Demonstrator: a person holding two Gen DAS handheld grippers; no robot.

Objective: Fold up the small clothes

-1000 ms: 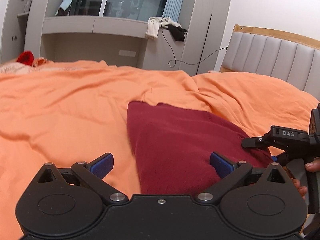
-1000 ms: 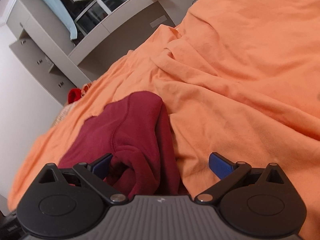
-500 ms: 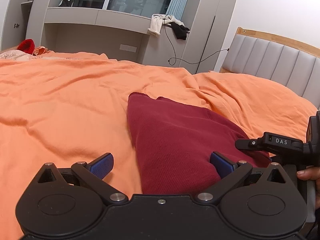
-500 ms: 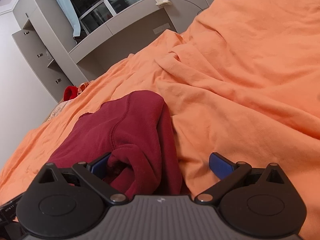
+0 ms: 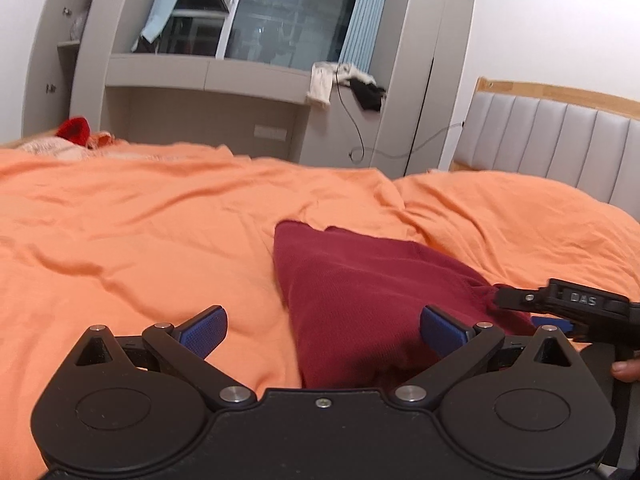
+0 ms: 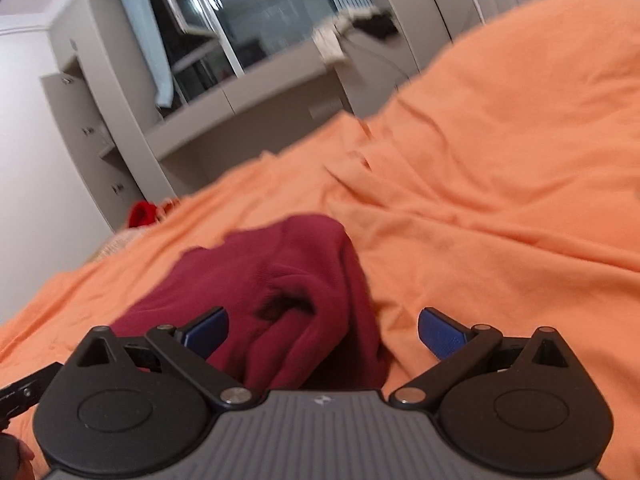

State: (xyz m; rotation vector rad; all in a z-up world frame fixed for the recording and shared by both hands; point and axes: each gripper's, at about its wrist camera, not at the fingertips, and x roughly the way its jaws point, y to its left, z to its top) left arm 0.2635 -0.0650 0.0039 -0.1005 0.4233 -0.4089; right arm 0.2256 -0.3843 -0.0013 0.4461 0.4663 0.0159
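A dark red garment (image 5: 360, 296) lies folded on the orange bed cover (image 5: 140, 240). My left gripper (image 5: 322, 328) is open and empty, with the garment's near left edge between its blue pads. The right gripper shows at the right of the left wrist view (image 5: 560, 306), beside the garment's right edge. In the right wrist view the garment (image 6: 288, 292) lies bunched with a fold opening, and my right gripper (image 6: 322, 328) is open over its near end, holding nothing.
A grey wall unit with a window (image 5: 280, 12) stands behind the bed. A padded headboard (image 5: 560, 140) is at the right. A small red item (image 5: 74, 130) lies at the far left. A cable (image 5: 352, 120) hangs from the shelf.
Both grippers have tilted up and drawn back a little; more of the room shows. The garment lies as before. Both stay open.
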